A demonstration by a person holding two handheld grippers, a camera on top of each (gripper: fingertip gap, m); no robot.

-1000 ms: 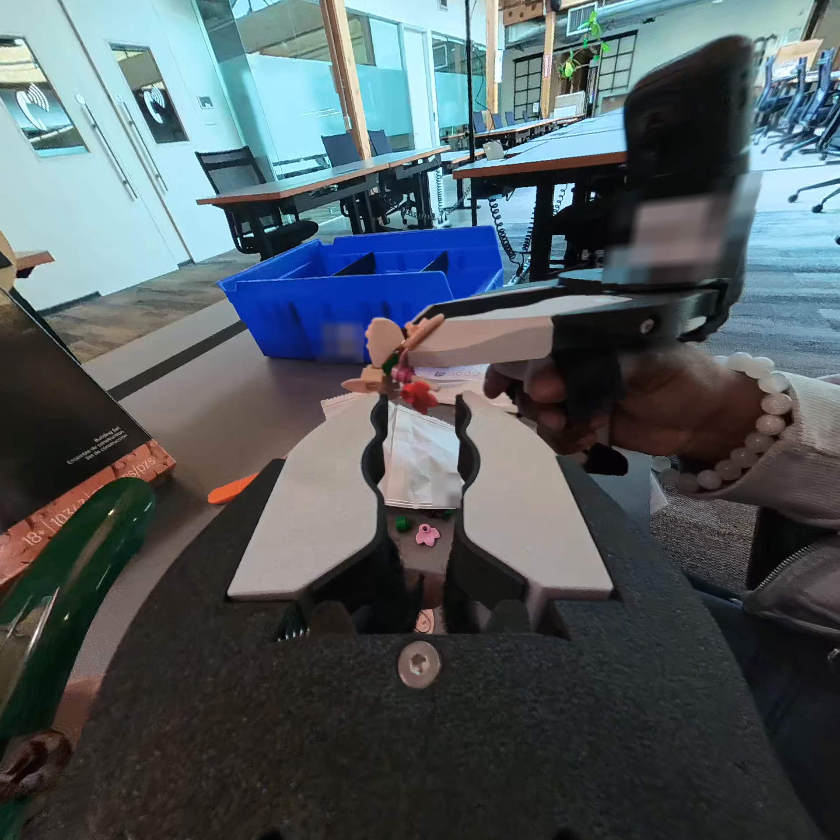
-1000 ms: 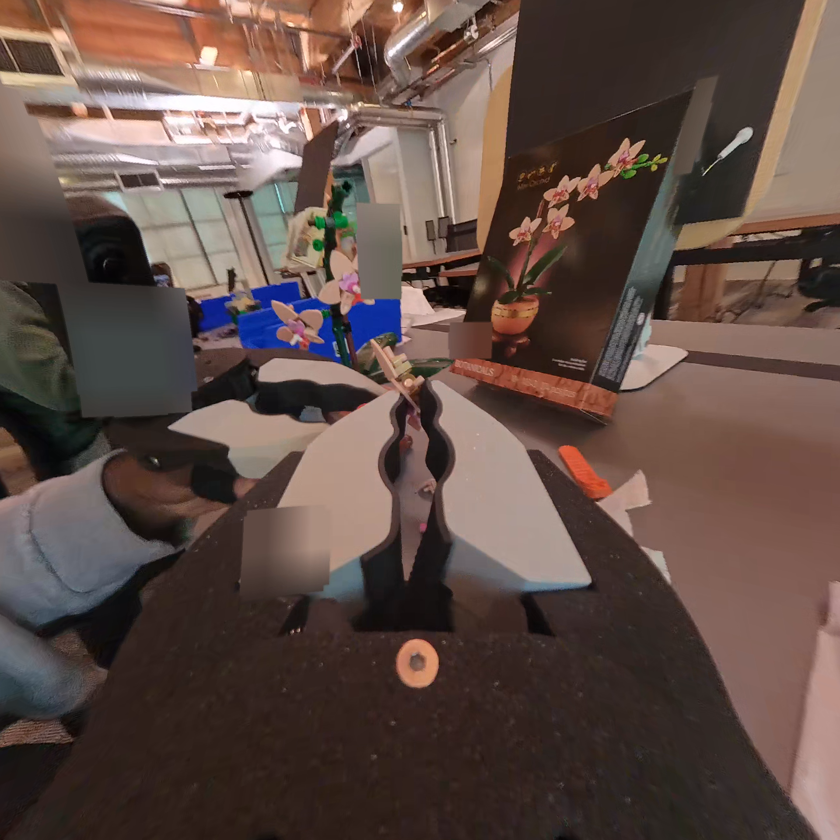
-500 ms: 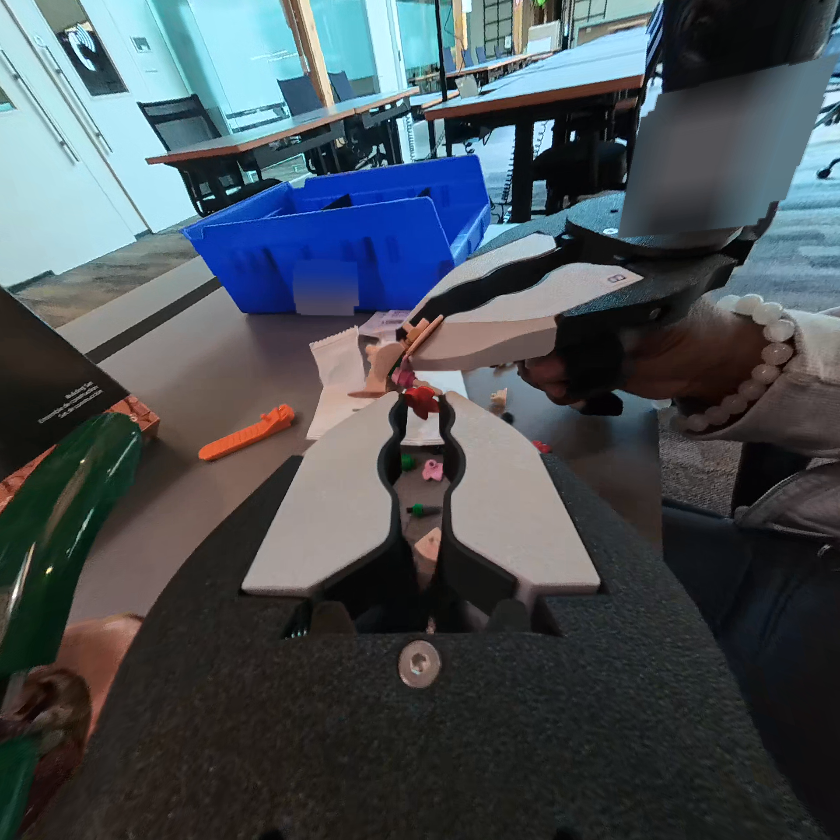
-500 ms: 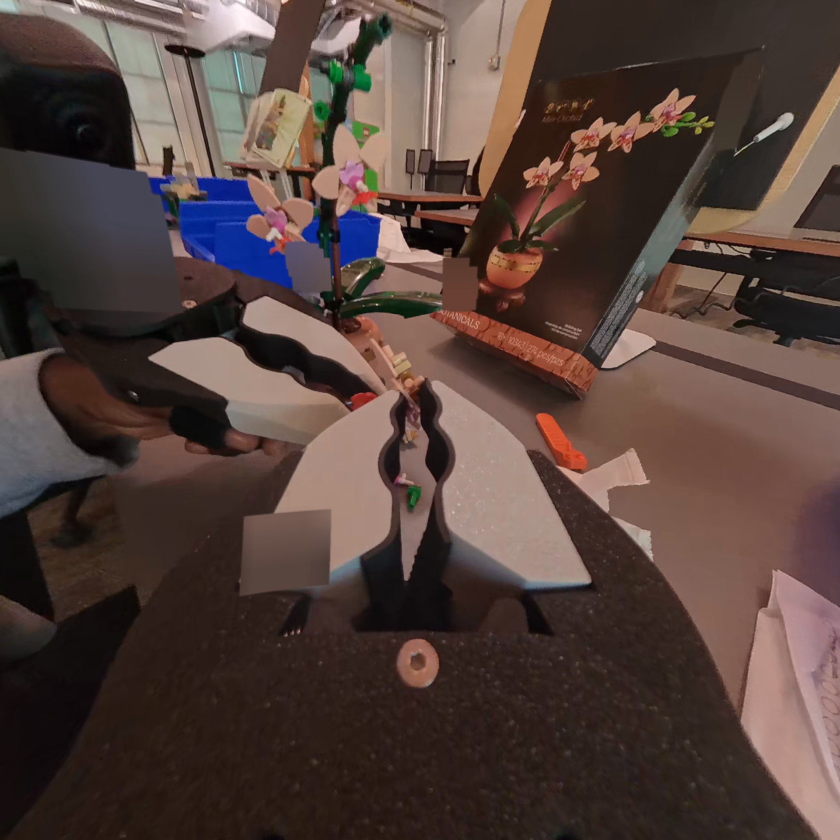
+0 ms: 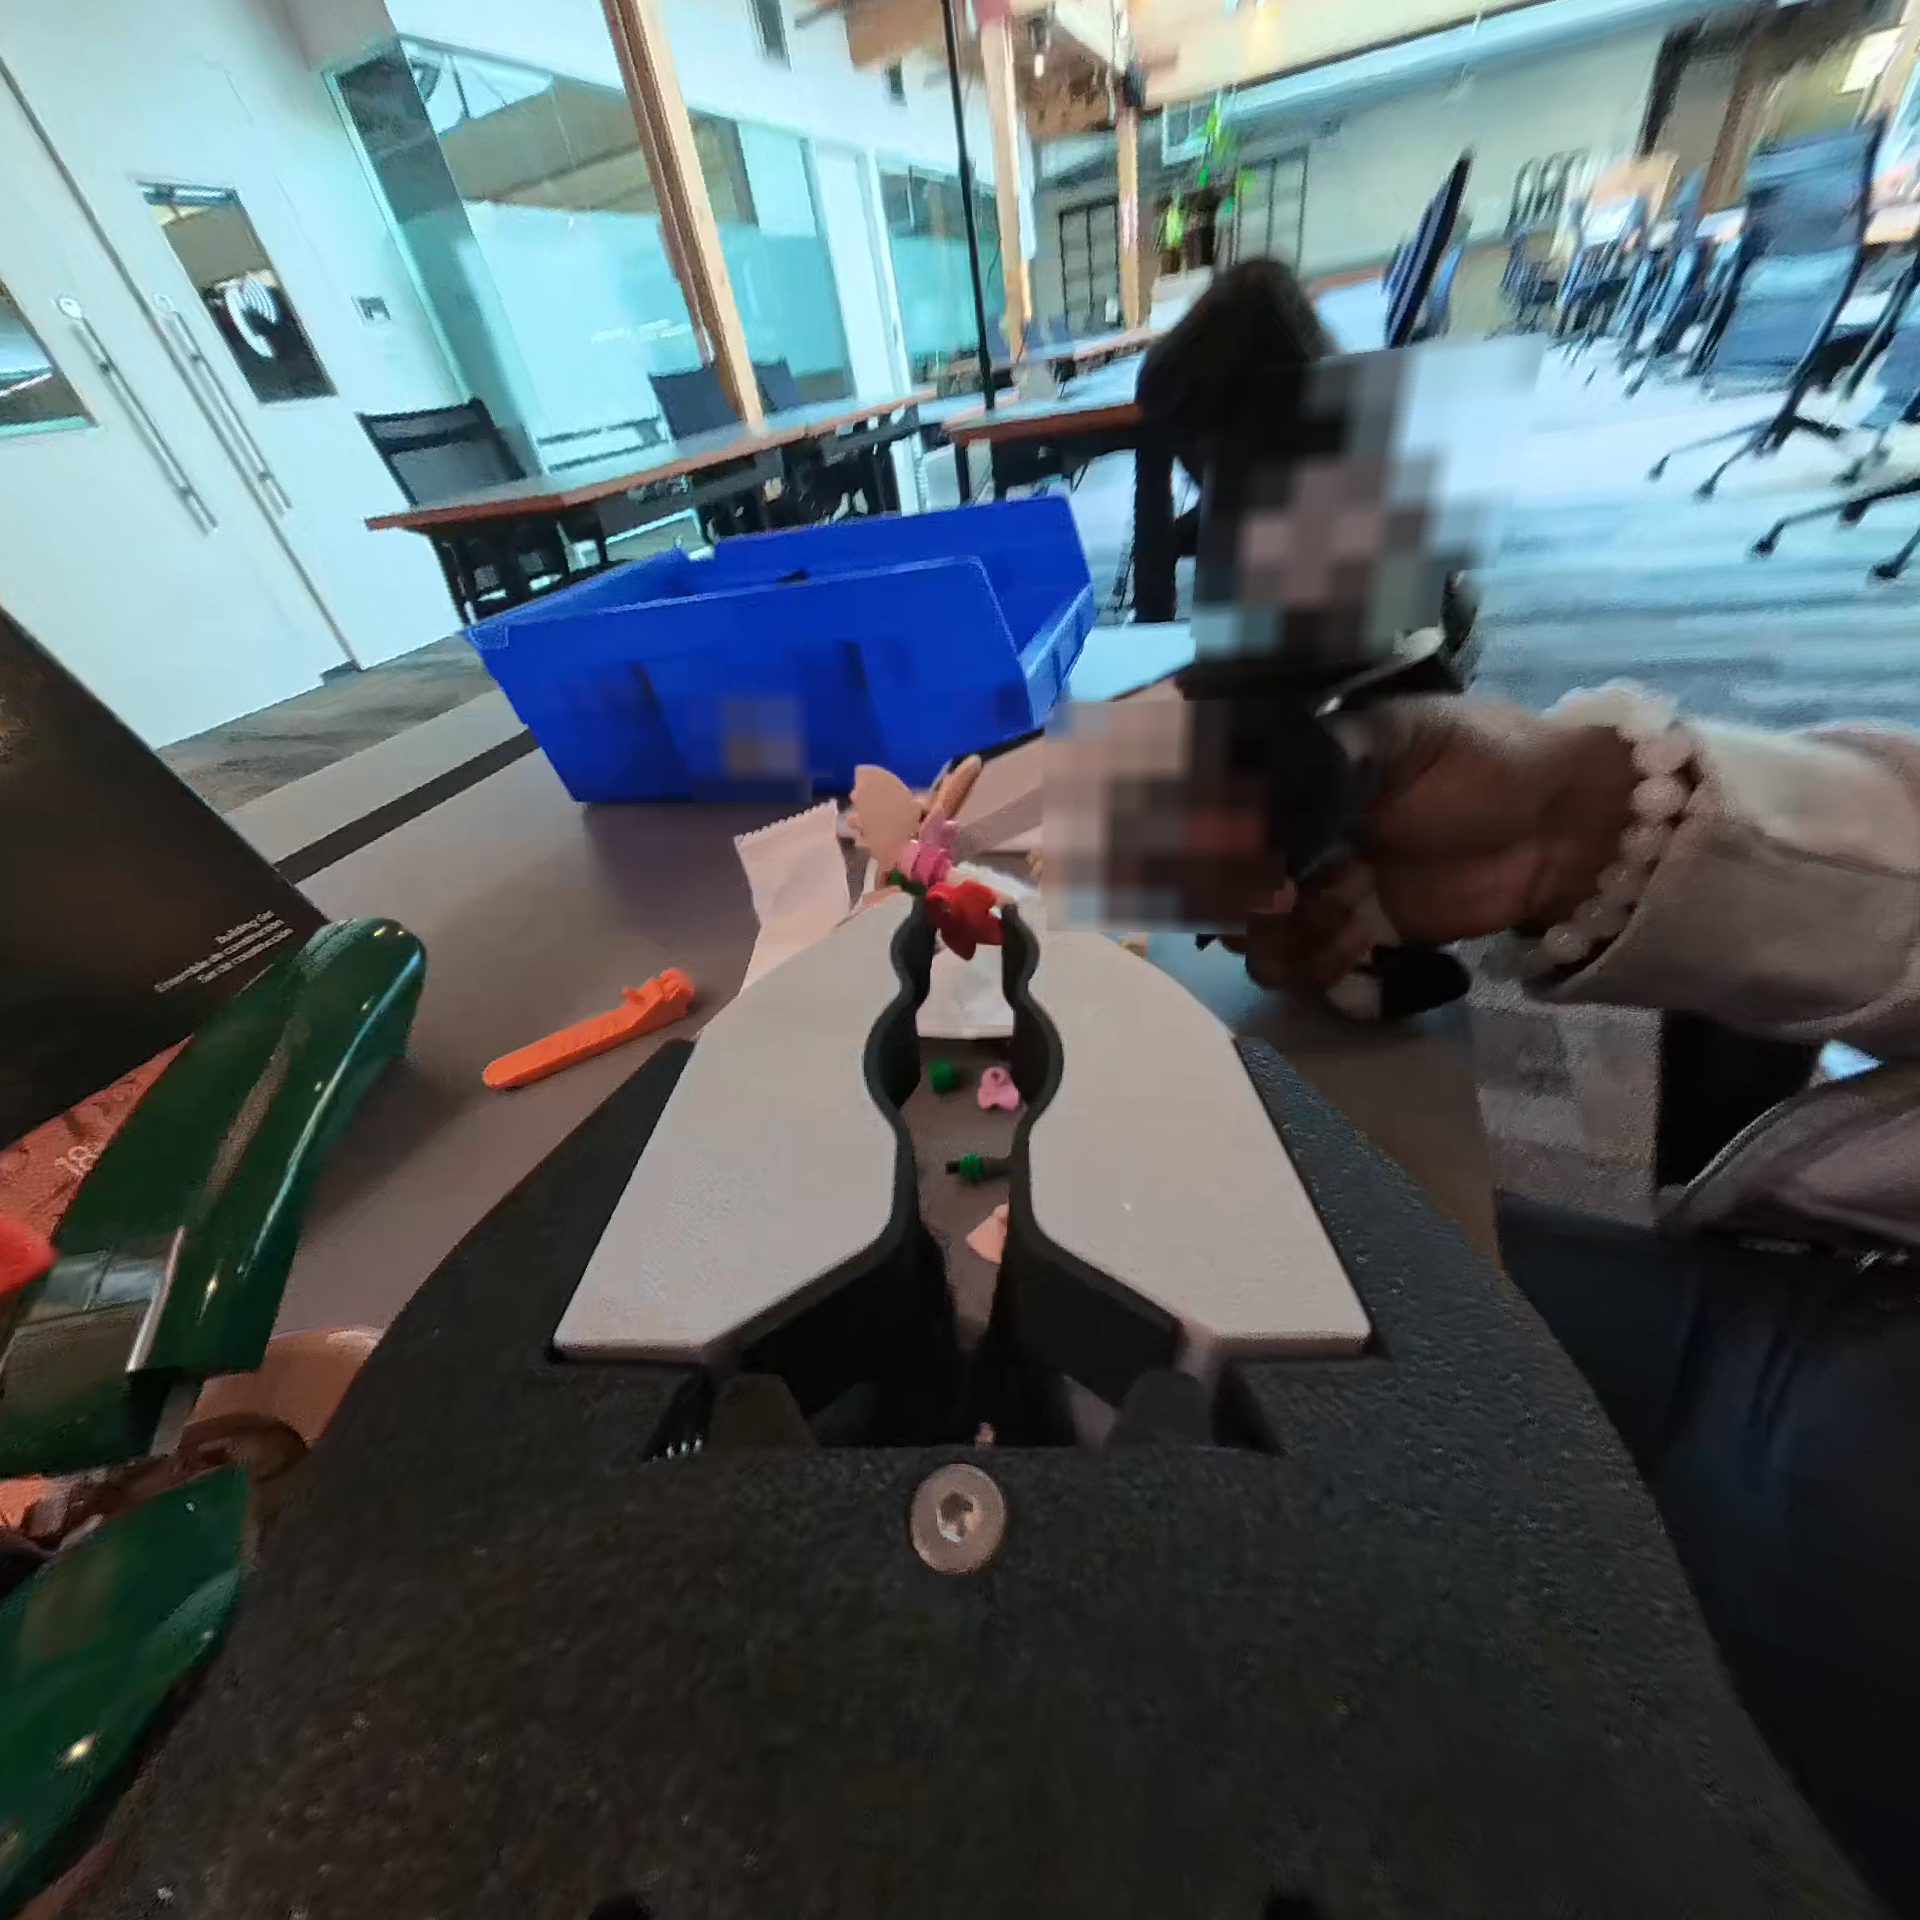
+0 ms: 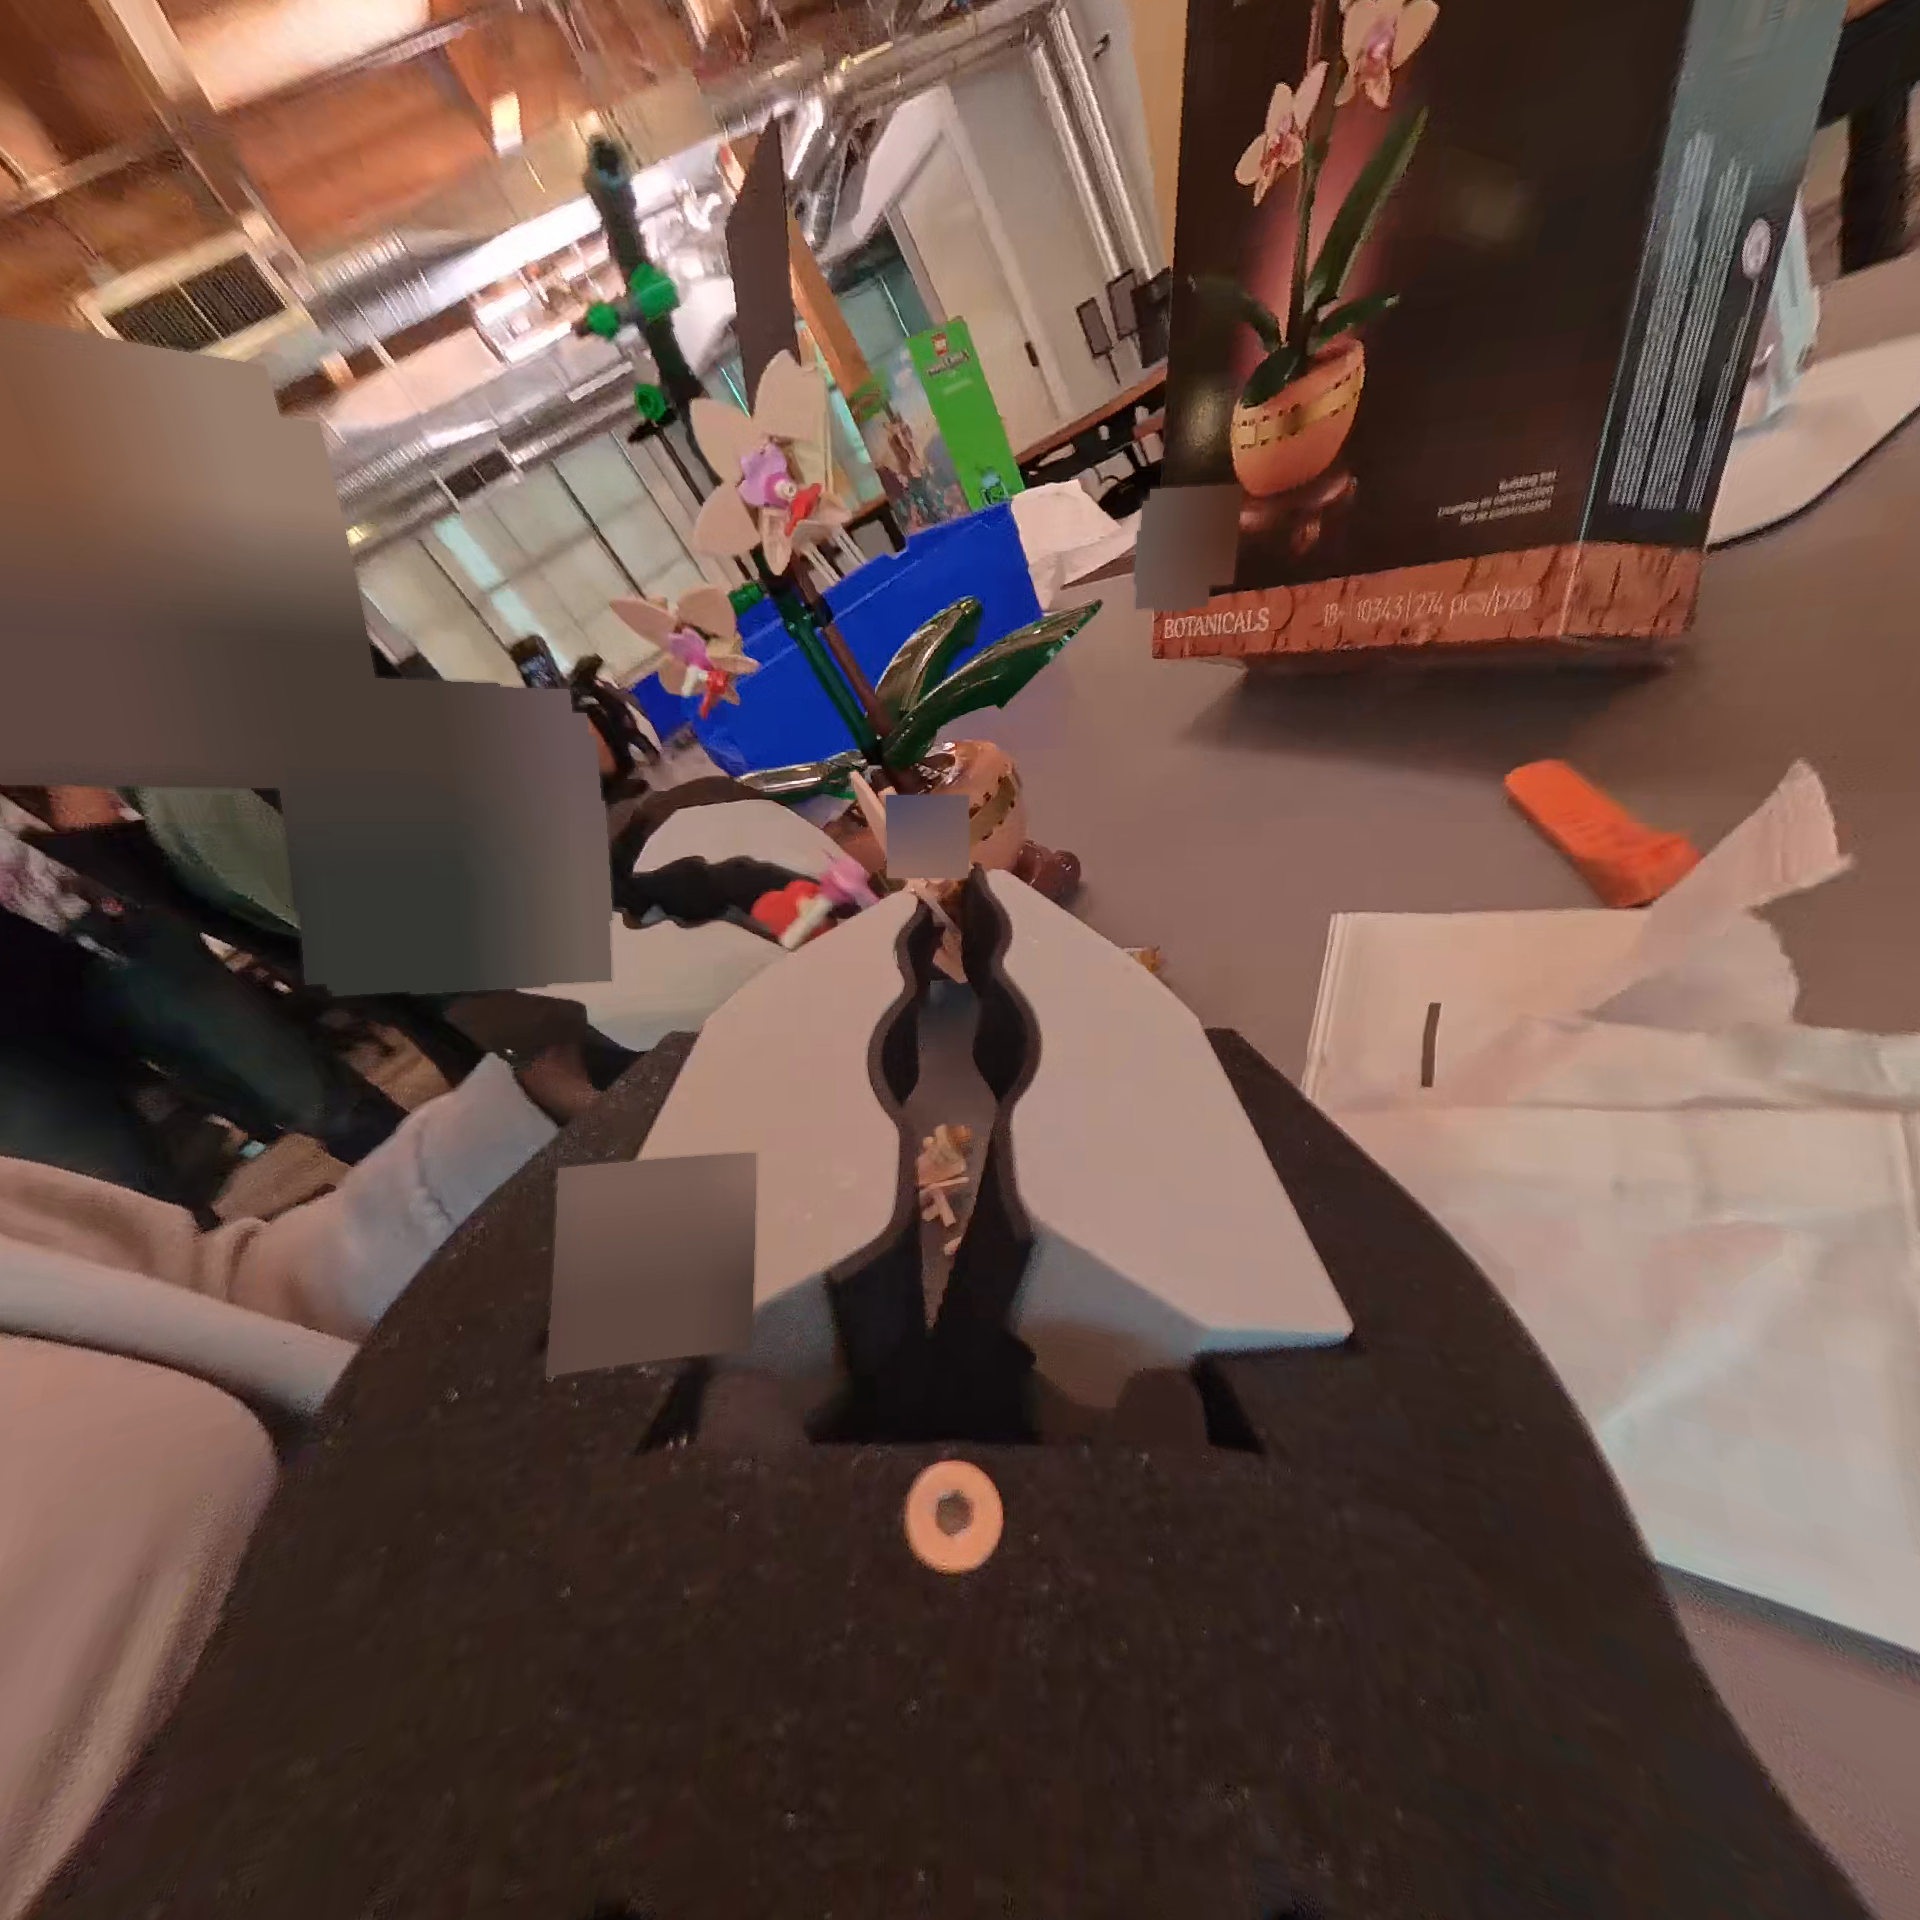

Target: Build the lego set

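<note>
A small orchid flower with tan petals (image 5: 883, 805), a pink centre and a red piece (image 5: 961, 920) is held between both grippers above the table. My left gripper (image 5: 961, 916) is shut on the red piece. My right gripper (image 6: 943, 902) is shut on a tan petal (image 6: 940, 930); in the left wrist view it comes in from the right, blurred and partly behind a mosaic patch. The left gripper (image 6: 769, 914) shows in the right wrist view with the red piece (image 6: 790, 904). The built orchid (image 6: 769, 488) stands in its tan pot (image 6: 992, 831) just beyond.
The set's dark box (image 6: 1455, 312) stands at the back. An orange brick separator (image 5: 592, 1039) and white paper bags (image 6: 1610, 1143) lie on the grey table. Loose green and pink pieces (image 5: 997, 1089) lie under the left gripper. A blue bin (image 5: 790, 665) sits behind. Green leaves (image 5: 239, 1143) are close at left. The tips of both grippers are at nearly the same place. My right tips are roughly 15 centimeters from the orange brick separator (image 5: 592, 1039). The right camera catches it too, in the right wrist view (image 6: 1566, 828).
Both grippers keep hold of the small flower. The right gripper has swung and dropped lower, now facing the orchid pot; it shows blurred in the left view.
</note>
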